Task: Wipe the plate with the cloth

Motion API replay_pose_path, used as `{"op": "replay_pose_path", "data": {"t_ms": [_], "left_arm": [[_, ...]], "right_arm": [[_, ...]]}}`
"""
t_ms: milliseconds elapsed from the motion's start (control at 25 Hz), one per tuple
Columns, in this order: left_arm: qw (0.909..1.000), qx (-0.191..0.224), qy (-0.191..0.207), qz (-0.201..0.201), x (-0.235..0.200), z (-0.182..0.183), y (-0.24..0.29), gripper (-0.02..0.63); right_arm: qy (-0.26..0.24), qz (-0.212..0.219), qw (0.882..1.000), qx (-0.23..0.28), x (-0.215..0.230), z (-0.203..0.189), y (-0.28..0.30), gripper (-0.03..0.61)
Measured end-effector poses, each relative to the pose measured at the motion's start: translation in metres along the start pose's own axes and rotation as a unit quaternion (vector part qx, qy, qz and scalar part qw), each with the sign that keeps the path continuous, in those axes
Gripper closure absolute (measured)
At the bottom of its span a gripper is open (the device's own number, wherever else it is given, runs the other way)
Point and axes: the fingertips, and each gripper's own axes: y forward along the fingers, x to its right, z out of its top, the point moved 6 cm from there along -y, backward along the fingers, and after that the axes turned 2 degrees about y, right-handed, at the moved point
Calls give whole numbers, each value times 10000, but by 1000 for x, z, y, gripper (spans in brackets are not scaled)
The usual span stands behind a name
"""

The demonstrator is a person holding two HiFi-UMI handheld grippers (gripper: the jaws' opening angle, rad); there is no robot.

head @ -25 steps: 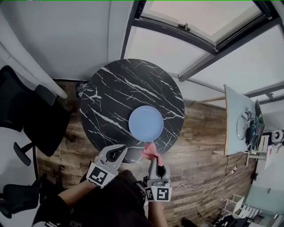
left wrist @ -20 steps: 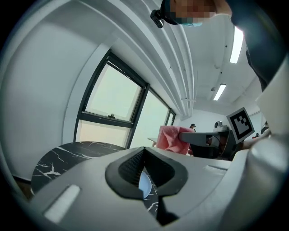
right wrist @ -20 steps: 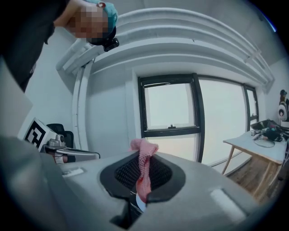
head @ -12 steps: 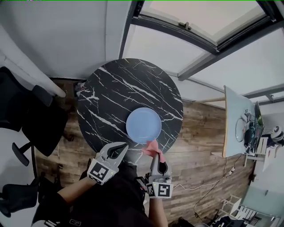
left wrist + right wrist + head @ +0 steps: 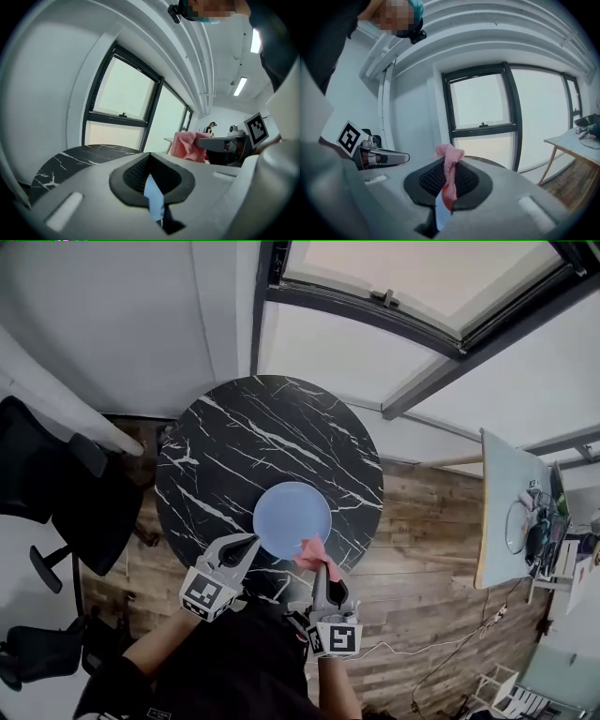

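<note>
One round black marble worktop [image 5: 244, 446] carries the pale blue plate [image 5: 291, 517] near its front edge. The left gripper [image 5: 249, 542], jaws pressed together and empty, sits by the plate's rim. The right gripper [image 5: 322, 568] pinches the pink cloth [image 5: 312, 557], which probably wants pressing flat across the plate.

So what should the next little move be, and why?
Probably ease the right gripper forward and down, so the pink cloth lands flat on the blue plate. The cloth is pinched in its fingers and sits only at the plate's near edge, not yet over its middle.
</note>
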Motion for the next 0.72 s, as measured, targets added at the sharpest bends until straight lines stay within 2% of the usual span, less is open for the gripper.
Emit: {"op": "replay_pose_path", "data": {"t_ms": [120,360,560,720], "left_arm": [[9997,-197,-92,-61,-1,-10,16,611],[9985,-521,-133,81,-15,-28,47,598],[9940,-1073,-167,162,-29,-62,75,549],[9895,-1362,-393,287,-44,-89,90,518]], "right_arm": [[57,6,9999,-93,14,-9,3,560],[60,29,9995,-306,38,-29,17,560],[54,93,9986,-517,54,-50,32,560],[48,171,9976,-672,61,-68,44,560]]}}
